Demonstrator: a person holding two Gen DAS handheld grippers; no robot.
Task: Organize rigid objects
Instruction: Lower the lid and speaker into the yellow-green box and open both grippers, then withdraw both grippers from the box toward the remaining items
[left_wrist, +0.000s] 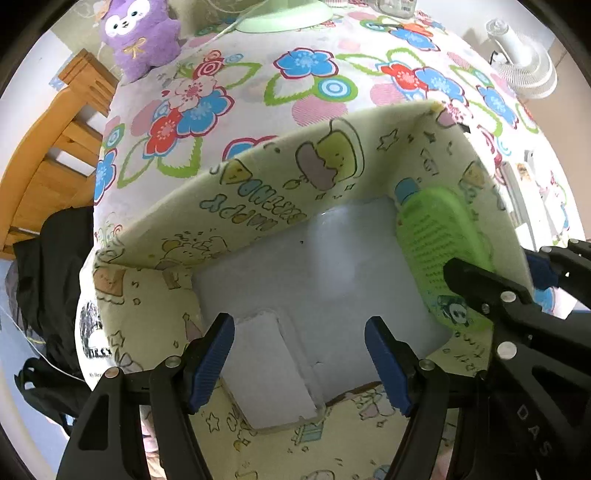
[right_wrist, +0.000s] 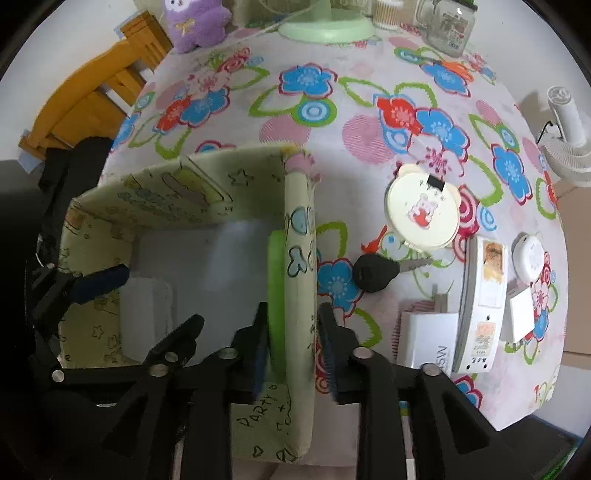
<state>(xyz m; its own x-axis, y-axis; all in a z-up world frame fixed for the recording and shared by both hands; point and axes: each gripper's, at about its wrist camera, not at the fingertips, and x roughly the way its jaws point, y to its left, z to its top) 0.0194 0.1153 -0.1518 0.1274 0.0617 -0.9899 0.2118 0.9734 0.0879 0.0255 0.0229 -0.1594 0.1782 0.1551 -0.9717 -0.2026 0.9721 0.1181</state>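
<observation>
A pale yellow cartoon-print storage box (left_wrist: 258, 184) stands on the flowered table. A green bottle (left_wrist: 439, 240) with a blue cap leans against its right wall, and a white flat object (left_wrist: 266, 369) lies on its floor. My left gripper (left_wrist: 299, 365) is open over the box floor, empty. My right gripper (right_wrist: 293, 350) straddles the box's right wall (right_wrist: 299, 258), one finger inside beside the green bottle (right_wrist: 277, 288), one outside; its jaws stand narrowly apart. Outside the box lie a black key (right_wrist: 376, 273), a round bear-shaped case (right_wrist: 423, 210), a white remote (right_wrist: 480, 302) and a white box (right_wrist: 424, 343).
A purple plush toy (right_wrist: 195, 22), a green fan base (right_wrist: 325, 27) and a glass jar (right_wrist: 447, 26) stand at the table's far edge. A small white device (right_wrist: 532, 254) and a white card (right_wrist: 521, 314) lie at right. A wooden chair (left_wrist: 48, 162) stands left.
</observation>
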